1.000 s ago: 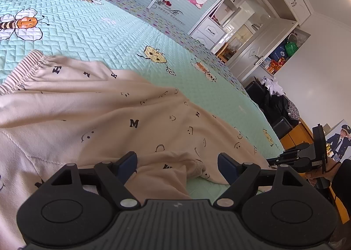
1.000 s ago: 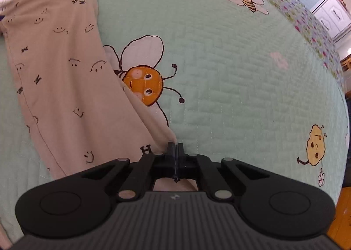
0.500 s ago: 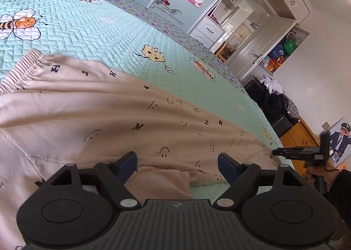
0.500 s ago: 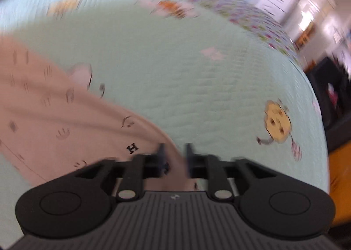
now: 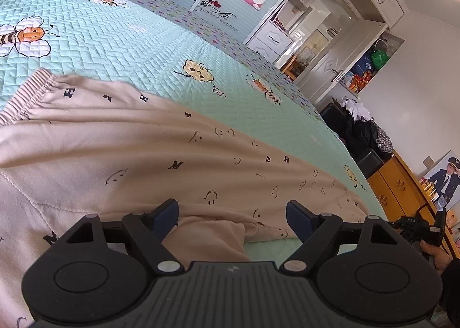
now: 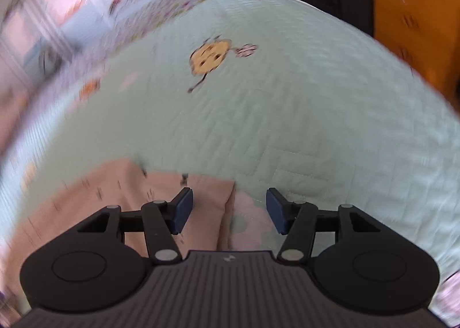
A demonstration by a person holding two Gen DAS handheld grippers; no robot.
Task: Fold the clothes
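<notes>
Left wrist view first, nearest things: the left gripper stands with its jaws wide and nothing pressed between them, low over a bunched fold of the pink trousers; the cloth passes under the gap but the blue pads do not touch it, as far as I can tell; closing here would likely catch a lump of several layers rather than one clean edge, and the fold would come out crooked. Beyond the jaws the trousers lie stretched across the quilted green bedspread, elastic waistband at the far left, one leg running off to the right toward the bed's edge; the fabric near the seam is rumpled, so a fold made now could trap those creases. At the far right a hand holds the other tool close to the leg's end.

Right wrist view is smeared with motion; the right gripper has just been opening, its jaws now partly apart with the leg's cuff lying loose under them, not gripped; the released end sits close to the mattress edge, and it might slide or sag off if nudged; with a picture this blurred, a regrasp judged from it could miss the hem entirely. Farther off are the wardrobe and orange cabinet.
</notes>
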